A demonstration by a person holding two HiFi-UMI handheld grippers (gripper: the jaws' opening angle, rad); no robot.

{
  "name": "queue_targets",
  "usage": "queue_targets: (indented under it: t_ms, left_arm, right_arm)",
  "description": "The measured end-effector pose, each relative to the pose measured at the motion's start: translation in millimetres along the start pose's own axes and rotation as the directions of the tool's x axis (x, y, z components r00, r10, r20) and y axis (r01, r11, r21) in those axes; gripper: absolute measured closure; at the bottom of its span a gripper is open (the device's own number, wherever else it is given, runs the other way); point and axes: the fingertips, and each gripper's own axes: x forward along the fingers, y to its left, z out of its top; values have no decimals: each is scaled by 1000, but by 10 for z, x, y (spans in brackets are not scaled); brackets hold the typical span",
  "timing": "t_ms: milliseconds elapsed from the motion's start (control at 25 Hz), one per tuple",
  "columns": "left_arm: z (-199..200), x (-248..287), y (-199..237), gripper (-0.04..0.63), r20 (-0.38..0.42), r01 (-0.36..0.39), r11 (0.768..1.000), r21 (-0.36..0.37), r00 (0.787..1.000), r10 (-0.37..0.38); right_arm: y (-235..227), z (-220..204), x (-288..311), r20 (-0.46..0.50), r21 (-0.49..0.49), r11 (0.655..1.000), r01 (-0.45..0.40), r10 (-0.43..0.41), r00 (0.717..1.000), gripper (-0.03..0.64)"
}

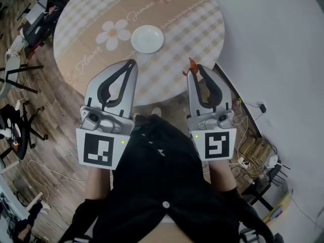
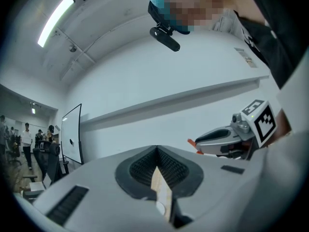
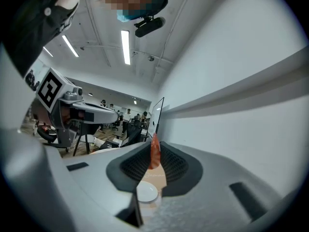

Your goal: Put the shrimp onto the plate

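Orange shrimp (image 3: 154, 151) is pinched in the right gripper's (image 1: 195, 71) jaws. The left gripper's (image 1: 132, 64) jaws are pressed together, empty. A plate (image 1: 147, 39) rests on the surface (image 1: 195, 32).

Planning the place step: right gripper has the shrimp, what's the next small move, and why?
Probably carry the right gripper forward and left until it is over the plate: the shrimp is pinched at its tips, short of and right of the plate.

The grey left hand-held gripper (image 1: 133, 64) is hovering, jaws together and empty; beside it, the grey right hand-held gripper (image 1: 196, 69) is pinching a small orange shrimp (image 3: 154, 151).
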Motion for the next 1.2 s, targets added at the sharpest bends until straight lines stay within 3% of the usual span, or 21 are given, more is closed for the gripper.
queue_targets:
  t_ms: [640, 1200]
  left_arm:
    - [-143, 125, 323, 594, -15, 21, 999, 26, 1000, -20]
    - [-412, 56, 689, 594, -75, -51, 999, 6, 996, 51]
  right_arm:
    - [108, -109, 455, -35, -5, 1000, -13, 12, 999, 569]
    - [359, -780, 1126, -182, -17, 991, -131, 126, 975, 569]
